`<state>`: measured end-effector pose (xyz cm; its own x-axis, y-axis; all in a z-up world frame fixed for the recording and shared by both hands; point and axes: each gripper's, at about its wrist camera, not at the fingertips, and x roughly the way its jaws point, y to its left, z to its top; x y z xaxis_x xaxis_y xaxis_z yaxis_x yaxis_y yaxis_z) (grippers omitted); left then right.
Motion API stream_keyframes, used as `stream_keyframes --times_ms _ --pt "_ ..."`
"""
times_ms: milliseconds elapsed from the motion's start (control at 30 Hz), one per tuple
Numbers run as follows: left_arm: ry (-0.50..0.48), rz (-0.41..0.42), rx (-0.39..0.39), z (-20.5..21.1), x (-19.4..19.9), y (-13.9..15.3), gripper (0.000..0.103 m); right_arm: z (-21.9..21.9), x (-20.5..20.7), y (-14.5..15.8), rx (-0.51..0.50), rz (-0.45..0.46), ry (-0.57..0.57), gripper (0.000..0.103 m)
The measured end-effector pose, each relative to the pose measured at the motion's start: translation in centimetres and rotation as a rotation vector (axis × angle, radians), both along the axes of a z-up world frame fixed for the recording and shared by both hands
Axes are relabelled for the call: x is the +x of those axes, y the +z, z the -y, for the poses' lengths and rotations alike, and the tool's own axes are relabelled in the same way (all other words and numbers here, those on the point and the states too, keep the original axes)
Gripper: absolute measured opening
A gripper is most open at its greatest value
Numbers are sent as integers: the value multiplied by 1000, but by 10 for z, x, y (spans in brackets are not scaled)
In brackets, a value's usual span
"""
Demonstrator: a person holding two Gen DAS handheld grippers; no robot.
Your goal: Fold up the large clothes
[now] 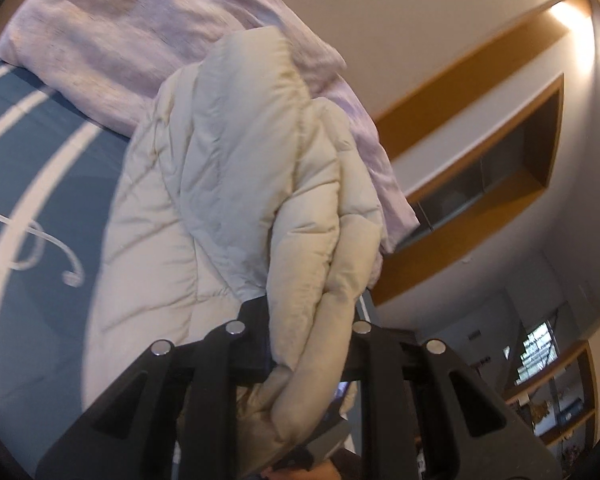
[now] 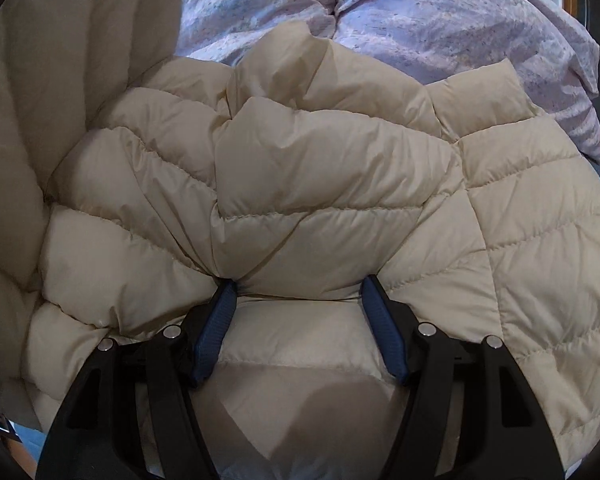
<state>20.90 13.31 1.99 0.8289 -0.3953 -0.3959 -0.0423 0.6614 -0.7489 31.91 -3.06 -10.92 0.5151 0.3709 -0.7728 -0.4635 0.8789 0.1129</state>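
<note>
- Where the cream quilted down jacket (image 2: 320,184) lies bunched on the bed (image 1: 28,152), most of its bulk rests on the blue patterned cover, with one padded fold lifted off it and the far edge touching the lilac duvet (image 1: 112,28) behind the jacket.
- Left claw (image 1: 300,344): clenched on the lifted fold, which hangs thick and doubled between the fingers. Risk: the shell looks slick and the filling compressible, so the fold may creep out of the grip if it is swung quickly.
- Right claw (image 2: 298,308): released, jaws spread, blue pads (image 2: 220,320) pressed into the jacket's surface with a puffed panel bulging between them. Risk: closing here would likely catch only the top layer, so the layers beneath would stay behind and the fold would come out skewed.
- Trapped air in the panels is likely to make any fold spring open unless it is pressed flat.
- Beyond the jacket, the lilac duvet lies touching it; dragging the jacket that way could snag or pull the duvet along.
- Beside the jacket, a thin white cord (image 1: 32,248) lies looped on the cover and could be swept up.
</note>
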Motion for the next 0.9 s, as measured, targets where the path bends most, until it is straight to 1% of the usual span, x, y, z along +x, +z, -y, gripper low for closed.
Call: stream_keyframes --times_ms 200,333,433,567,667,767,900 --pt "-61 -25 -34 37 22 -13 18 16 6 3 62 -12 2 67" --pt "-59 -64 -72 51 39 -29 18 38 10 8 124 -27 -6 66" --pt "-59 -92 -76 61 47 -41 18 55 10 13 129 -13 -12 66" --pt "-70 -125 -55 74 60 -54 18 87 4 20 131 17 -21 66" --pt "-80 -153 -15 89 68 -63 18 112 0 24 125 41 -34 66" --pt "-87 -179 22 102 77 -70 18 138 -5 29 103 58 -62 66" --pt "-96 -210 62 114 88 -76 18 162 -8 29 70 63 -89 66"
